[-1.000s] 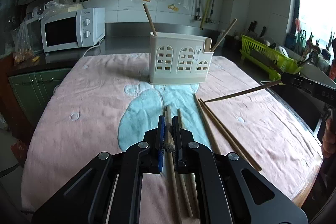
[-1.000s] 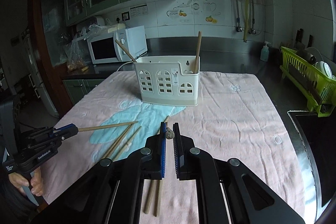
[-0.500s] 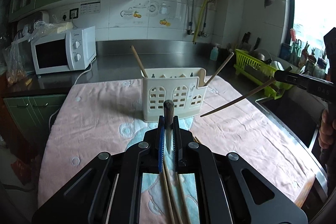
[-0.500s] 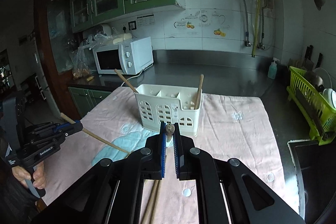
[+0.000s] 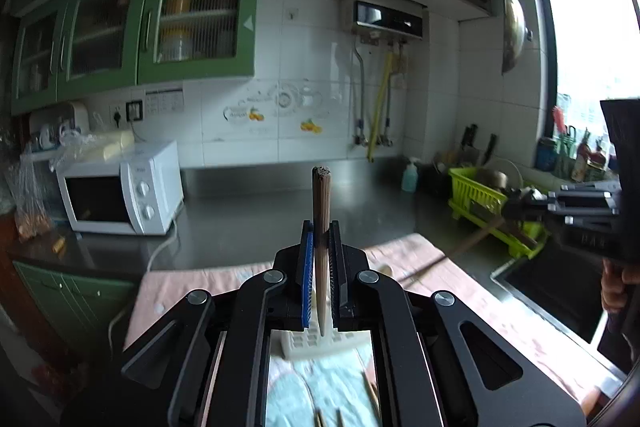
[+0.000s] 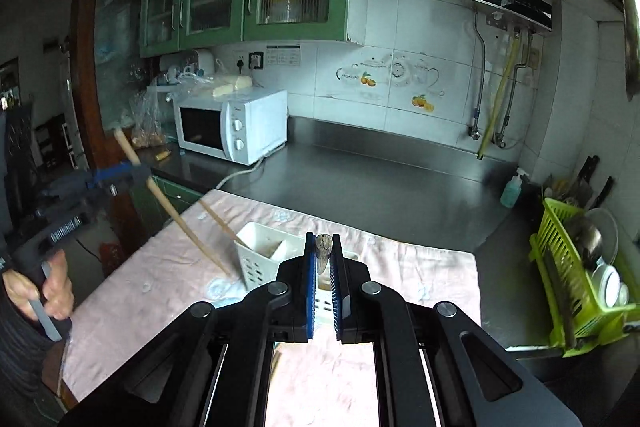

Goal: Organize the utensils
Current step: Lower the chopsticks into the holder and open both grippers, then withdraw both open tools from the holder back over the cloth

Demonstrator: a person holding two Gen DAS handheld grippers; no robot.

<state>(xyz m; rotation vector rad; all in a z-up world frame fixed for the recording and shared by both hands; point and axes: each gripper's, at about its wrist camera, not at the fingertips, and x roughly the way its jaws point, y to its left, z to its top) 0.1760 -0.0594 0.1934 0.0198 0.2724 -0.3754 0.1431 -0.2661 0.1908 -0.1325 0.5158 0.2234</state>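
Left gripper (image 5: pixel 321 243): jaws nearly closed, clamped on a wooden chopstick (image 5: pixel 321 211). Stick runs upright through the pads, blunt dark end above the fingertips, thin end hanging below, in front of the white utensil caddy (image 5: pixel 320 341).

Right gripper (image 6: pixel 323 255): jaws nearly closed too, pinching a second chopstick (image 6: pixel 323 250). From its own camera only the blunt butt end shows between the blue pads, poking just above the tips.

Caddy (image 6: pixel 256 259) stands on the pink towel-covered table (image 6: pixel 420 267); one chopstick already leans out of its left compartment. Both held sticks are in the air, not in the caddy.

Per-view differences:
- Left wrist view: loose chopsticks (image 5: pixel 372 393) lying on the pale blue patch of the cloth, seen through the gripper frame. Right gripper and the hand on it at the right edge, its stick slanting down-left, blurred.
- Right wrist view: the left gripper from the side, at left, hand (image 6: pixel 38 287) squeezing the trigger; full length of its chopstick visible, tilted, thin end down near the caddy's left side but apart from it. Caddy's open top also visible here; the left view shows only its lower front.

Both views: white microwave (image 6: pixel 232 127), green dish rack (image 6: pixel 576 279) on the steel counter.
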